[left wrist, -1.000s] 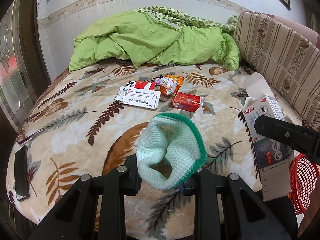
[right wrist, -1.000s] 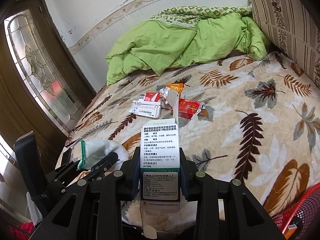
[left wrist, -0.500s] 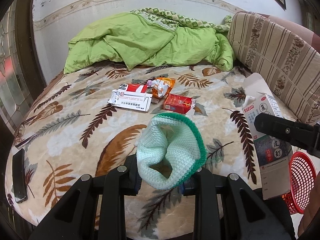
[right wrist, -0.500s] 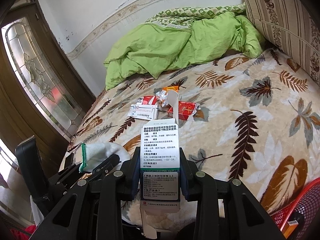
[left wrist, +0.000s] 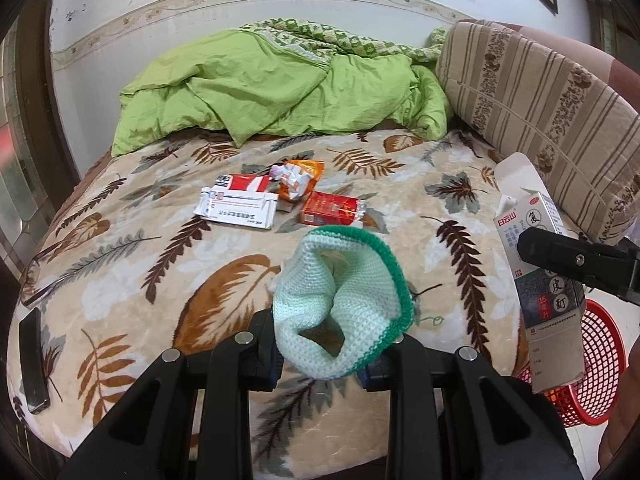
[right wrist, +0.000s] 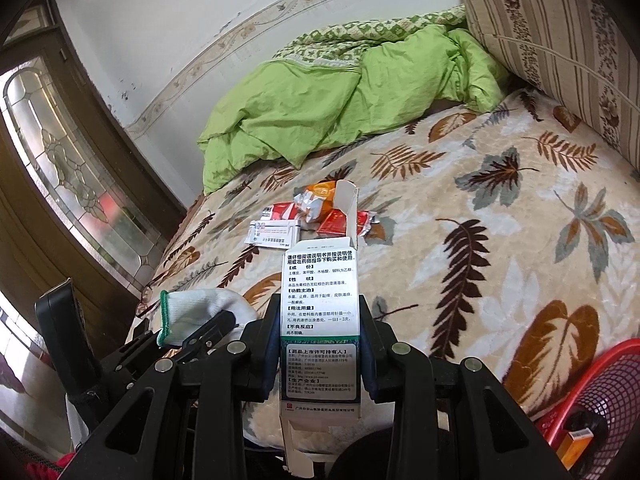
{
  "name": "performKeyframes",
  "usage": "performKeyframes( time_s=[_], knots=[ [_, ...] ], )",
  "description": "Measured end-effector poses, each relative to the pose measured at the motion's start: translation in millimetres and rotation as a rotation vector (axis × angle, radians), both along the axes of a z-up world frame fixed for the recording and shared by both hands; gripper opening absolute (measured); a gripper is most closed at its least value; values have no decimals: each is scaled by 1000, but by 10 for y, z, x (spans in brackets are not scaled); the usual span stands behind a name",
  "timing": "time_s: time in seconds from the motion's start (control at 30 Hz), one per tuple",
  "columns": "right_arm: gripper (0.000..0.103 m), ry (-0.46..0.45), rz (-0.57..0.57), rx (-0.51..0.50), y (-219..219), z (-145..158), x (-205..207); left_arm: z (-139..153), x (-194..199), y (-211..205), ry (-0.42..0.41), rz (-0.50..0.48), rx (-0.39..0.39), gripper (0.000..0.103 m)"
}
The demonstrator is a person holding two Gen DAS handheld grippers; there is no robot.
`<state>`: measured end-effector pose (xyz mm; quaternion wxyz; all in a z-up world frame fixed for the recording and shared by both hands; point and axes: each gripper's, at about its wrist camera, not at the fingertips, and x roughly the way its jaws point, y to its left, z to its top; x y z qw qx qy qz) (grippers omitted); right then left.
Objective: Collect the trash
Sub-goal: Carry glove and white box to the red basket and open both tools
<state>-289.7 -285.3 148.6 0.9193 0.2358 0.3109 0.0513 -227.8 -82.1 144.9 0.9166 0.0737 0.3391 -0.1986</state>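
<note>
Pinching a tall carton (right wrist: 320, 328) by its two narrow sides, the right gripper (right wrist: 320, 344) holds it upright above the bed's near edge, top flap sprung open. The carton looks like thin, empty card: light, easily crushed, and likely to fold if squeezed harder, so the present hold low on the body, where the walls brace each other, seems the safest. The left gripper (left wrist: 332, 352) is pressed together on a knitted glove (left wrist: 340, 304), pale with a green cuff, whose open mouth sags forward past the fingers. It is soft and limp, in no danger of breaking, but it can slide out of a loose hold; bunched fabric near the cuff gives the surest purchase.

Toward the middle of the bed (left wrist: 120, 280) lies the rest of the litter, touching in one cluster: one white box (left wrist: 236, 210), one red-and-white box (left wrist: 244, 182) behind it, one red packet (left wrist: 332, 210), and one crumpled orange wrapper (left wrist: 300, 178). All look light; the wrapper will be slippery and springy, the boxes best taken across their thin edges.

One red basket (left wrist: 600, 364) stands off the bed's near right corner, with at least one small orange box (right wrist: 576, 442) already inside. One dark phone (left wrist: 34, 360) rests at the near left edge. One green quilt (left wrist: 280, 92) is heaped along the far edge.
</note>
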Motion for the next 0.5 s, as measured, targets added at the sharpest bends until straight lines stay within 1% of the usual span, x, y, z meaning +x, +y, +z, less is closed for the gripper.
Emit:
performKeyframes(
  time_s=[0.1,0.23,0.4,0.5],
  knots=[
    [35,0,-20,-1,-82,11,-62,25,-36,-63,10,-44,-17,26],
    [35,5,-64,3,-276,19,-223,92,-103,-186,41,-157,-76,26],
    [35,27,-155,24,-615,-28,-534,162,-259,-470,64,-299,-111,26],
    [35,45,-238,42,-881,-64,-776,179,-358,-720,88,-382,-118,26]
  ],
)
